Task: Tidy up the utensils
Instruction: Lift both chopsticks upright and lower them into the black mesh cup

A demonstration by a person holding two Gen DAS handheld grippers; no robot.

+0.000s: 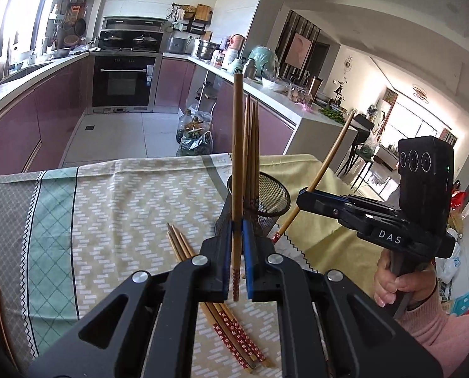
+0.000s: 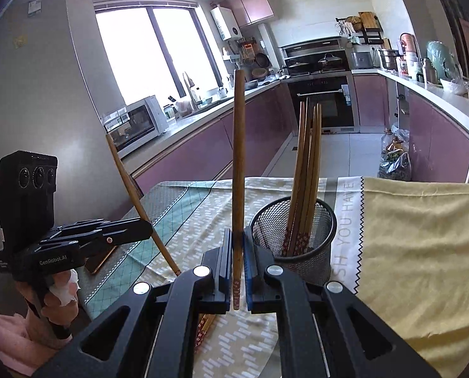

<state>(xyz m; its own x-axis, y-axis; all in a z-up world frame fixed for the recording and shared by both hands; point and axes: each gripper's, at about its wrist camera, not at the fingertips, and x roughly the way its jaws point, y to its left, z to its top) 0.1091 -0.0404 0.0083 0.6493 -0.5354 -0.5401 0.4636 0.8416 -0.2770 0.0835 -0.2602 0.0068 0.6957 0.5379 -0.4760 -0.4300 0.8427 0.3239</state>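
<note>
Each gripper's fingers clamp one long brown wooden chopstick [image 1: 237,170] [image 2: 239,170], upright; the black mesh cup [image 2: 292,236] stands just ahead, nearer the right gripper [image 2: 237,271] than the left gripper [image 1: 237,264].

On the table [image 1: 124,195] lies a cloth [image 1: 114,189], and a mesh cup [image 1: 270,197] stands on it right of centre in the left wrist view, with several chopsticks [image 1: 252,145] upright in it. More chopsticks [image 1: 231,321] lie flat on the cloth at lower centre. The left tool [image 1: 237,261] pinches one chopstick [image 1: 237,157] in front of the cup. At right, the right tool [image 1: 306,193] pinches another chopstick [image 1: 325,163] beside the cup.
</note>
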